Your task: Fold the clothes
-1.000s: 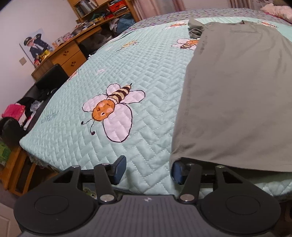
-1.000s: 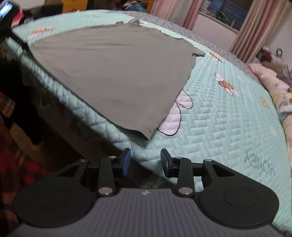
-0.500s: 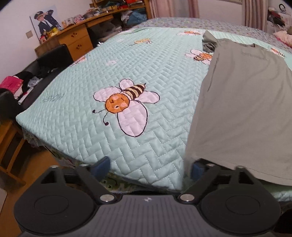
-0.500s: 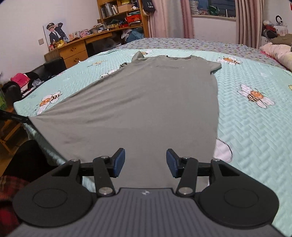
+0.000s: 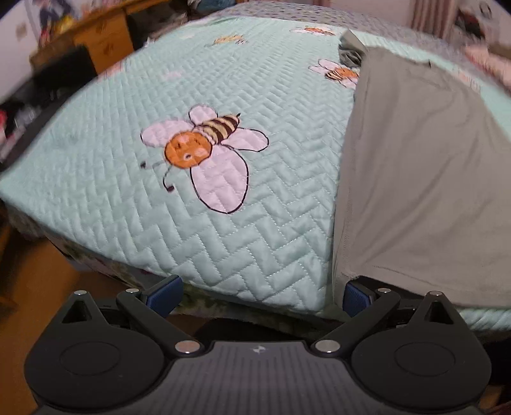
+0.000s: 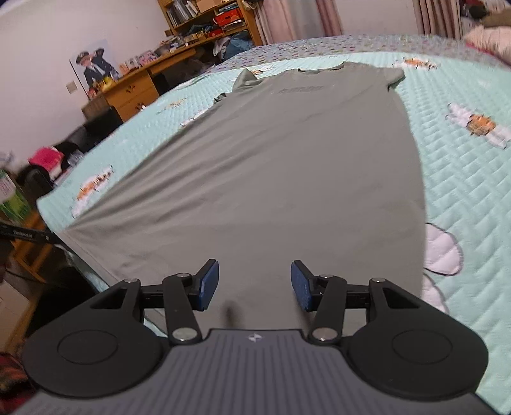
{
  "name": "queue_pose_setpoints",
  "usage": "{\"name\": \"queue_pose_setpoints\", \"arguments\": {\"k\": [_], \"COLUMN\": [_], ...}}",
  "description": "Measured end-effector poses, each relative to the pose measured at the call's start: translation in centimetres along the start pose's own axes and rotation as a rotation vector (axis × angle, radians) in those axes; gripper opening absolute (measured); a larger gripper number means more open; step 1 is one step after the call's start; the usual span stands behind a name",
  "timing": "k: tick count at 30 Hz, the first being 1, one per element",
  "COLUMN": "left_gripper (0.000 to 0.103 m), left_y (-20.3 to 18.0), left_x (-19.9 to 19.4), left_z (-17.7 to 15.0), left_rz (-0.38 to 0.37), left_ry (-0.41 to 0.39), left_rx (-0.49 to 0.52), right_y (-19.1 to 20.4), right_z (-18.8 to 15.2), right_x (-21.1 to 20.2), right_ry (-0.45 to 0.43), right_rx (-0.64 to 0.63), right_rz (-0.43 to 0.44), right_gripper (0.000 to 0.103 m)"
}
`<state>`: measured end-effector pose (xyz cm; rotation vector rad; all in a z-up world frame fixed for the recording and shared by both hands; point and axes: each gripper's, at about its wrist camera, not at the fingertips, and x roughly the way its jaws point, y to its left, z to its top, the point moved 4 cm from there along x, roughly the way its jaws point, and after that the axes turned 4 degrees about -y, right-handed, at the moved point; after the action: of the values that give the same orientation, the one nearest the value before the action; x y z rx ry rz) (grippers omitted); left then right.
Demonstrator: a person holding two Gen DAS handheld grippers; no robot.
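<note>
Lying flat and full-length on the bed (image 6: pixel 463 178), the shirt (image 6: pixel 287 166) is seen unfolded, hem at the near edge. Both tools are held spread and empty: the left tool (image 5: pixel 260 295) at the hem's left corner, the right tool (image 6: pixel 255 284) over mid-hem. A grip on the hem is judged likely next.

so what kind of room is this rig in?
Almost certainly a lived-in bedroom. A grey T-shirt lies spread on a bed with a mint bee-print quilt; along the wall stand a wooden desk with drawers and cluttered bookshelves, and pillows sit at the far end.
</note>
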<state>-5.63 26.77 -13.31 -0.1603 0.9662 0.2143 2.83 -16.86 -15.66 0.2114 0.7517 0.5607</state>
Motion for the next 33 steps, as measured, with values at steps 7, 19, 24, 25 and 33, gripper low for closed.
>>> {"name": "queue_pose_setpoints", "arguments": {"k": [7,19,24,25,33], "left_gripper": [0.100,0.098,0.098,0.098,0.101], "left_y": [5.6,3.1,5.5,5.8,9.8], "left_x": [1.6,2.7,2.6,2.6,3.7], "left_z": [0.1,-0.4,-0.6,-0.7,-2.4], "left_rz": [-0.335,-0.261,-0.456,-0.492,-0.599], "left_ry": [0.037,0.033,-0.001,-0.008,-0.050], "left_rx": [-0.472,-0.246,-0.436,-0.454,-0.707], "right_y": [-0.2,3.3,2.8,2.6,2.9], "right_z": [-0.8,-2.9,-2.8,-2.7,-2.6], "right_x": [1.9,1.5,1.1,1.2,1.4], "right_ry": [0.037,0.064,0.062,0.062,0.066], "right_rx": [0.036,-0.313,-0.291,-0.283,-0.282], "right_rz": [0.032,-0.084,-0.079,-0.077,-0.084], "right_gripper": [0.053,0.062,0.062,0.062,0.062]}}
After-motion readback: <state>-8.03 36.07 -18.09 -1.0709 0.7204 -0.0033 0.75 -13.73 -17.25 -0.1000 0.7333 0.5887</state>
